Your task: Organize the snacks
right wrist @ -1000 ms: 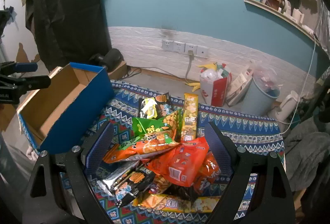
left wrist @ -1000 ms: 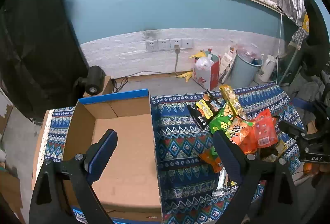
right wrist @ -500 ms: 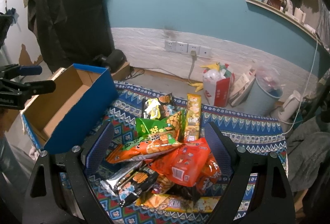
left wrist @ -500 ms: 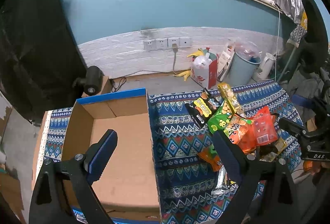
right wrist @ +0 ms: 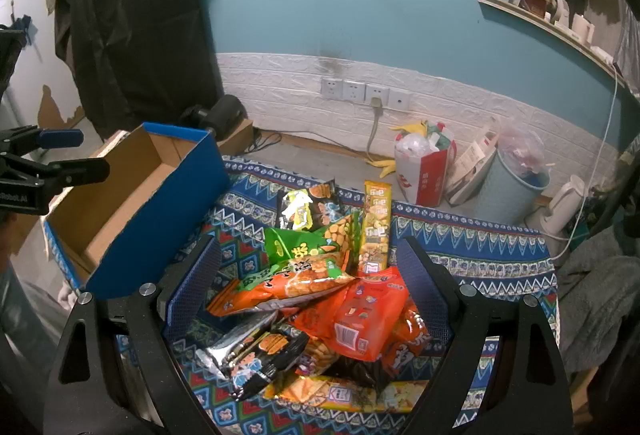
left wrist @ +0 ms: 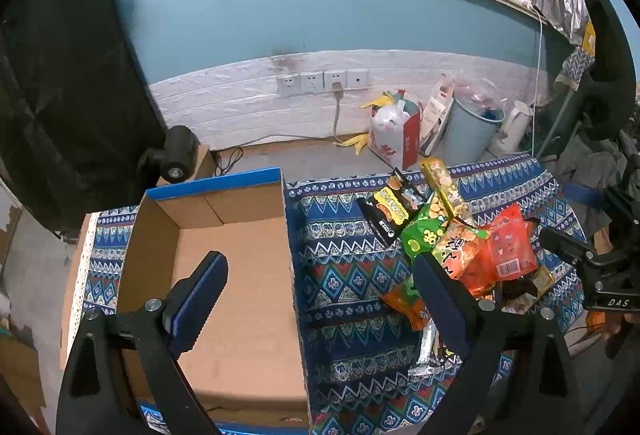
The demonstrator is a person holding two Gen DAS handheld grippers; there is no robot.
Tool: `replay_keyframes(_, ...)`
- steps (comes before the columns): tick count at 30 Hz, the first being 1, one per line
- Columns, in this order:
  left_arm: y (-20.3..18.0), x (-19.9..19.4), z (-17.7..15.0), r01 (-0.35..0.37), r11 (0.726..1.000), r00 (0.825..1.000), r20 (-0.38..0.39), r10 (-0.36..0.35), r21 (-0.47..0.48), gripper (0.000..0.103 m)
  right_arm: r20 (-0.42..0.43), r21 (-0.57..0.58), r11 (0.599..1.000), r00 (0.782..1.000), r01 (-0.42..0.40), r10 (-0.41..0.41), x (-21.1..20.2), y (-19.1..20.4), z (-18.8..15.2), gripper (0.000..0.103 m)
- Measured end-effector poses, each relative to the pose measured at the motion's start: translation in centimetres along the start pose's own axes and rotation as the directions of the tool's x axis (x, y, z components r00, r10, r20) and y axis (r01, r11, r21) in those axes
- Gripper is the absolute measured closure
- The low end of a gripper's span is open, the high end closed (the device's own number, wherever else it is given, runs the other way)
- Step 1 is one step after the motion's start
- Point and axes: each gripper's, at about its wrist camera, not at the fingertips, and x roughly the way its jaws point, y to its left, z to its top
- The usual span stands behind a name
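A heap of snack packets lies on the patterned cloth (right wrist: 460, 239): a red packet (right wrist: 368, 311), an orange packet (right wrist: 296, 283), a green packet (right wrist: 304, 243), a long yellow packet (right wrist: 376, 223) and a black packet (right wrist: 260, 355). My right gripper (right wrist: 316, 283) hangs open above the heap, holding nothing. An empty cardboard box with blue outer walls (left wrist: 224, 267) stands left of the snacks (left wrist: 472, 247). My left gripper (left wrist: 320, 299) is open over the box's right wall. The right gripper (left wrist: 592, 267) also shows in the left wrist view, and the left gripper (right wrist: 52, 159) in the right wrist view.
Behind the table, a red-and-white bag of rubbish (right wrist: 424, 163), a blue bin (right wrist: 512, 183) and a white kettle (right wrist: 564, 207) stand by the wall. A black cover (right wrist: 136, 27) hangs at the left. A dark chair (left wrist: 608, 63) stands at the right.
Both cameras have drifted slightly; the right gripper has pulled back a little from the heap. Both grippers stay open and the snacks have not moved.
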Motion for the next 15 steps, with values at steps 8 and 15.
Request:
replay_keyframes(8, 0.17, 0.17, -0.04, 0.004, 1.0, 1.0, -0.007, -0.004, -0.003, 0.008, -0.003, 0.001, 1.0, 1.0, 0.0, 0.0, 0.06, 0.02, -0.04, 0.015)
replay_keyframes(15, 0.04, 0.19, -0.23, 0.006, 1.0, 1.0, -0.007, -0.006, 0.003, 0.008, -0.006, -0.004, 1.0, 1.0, -0.001, 0.001, 0.15, 0.11, -0.04, 0.015)
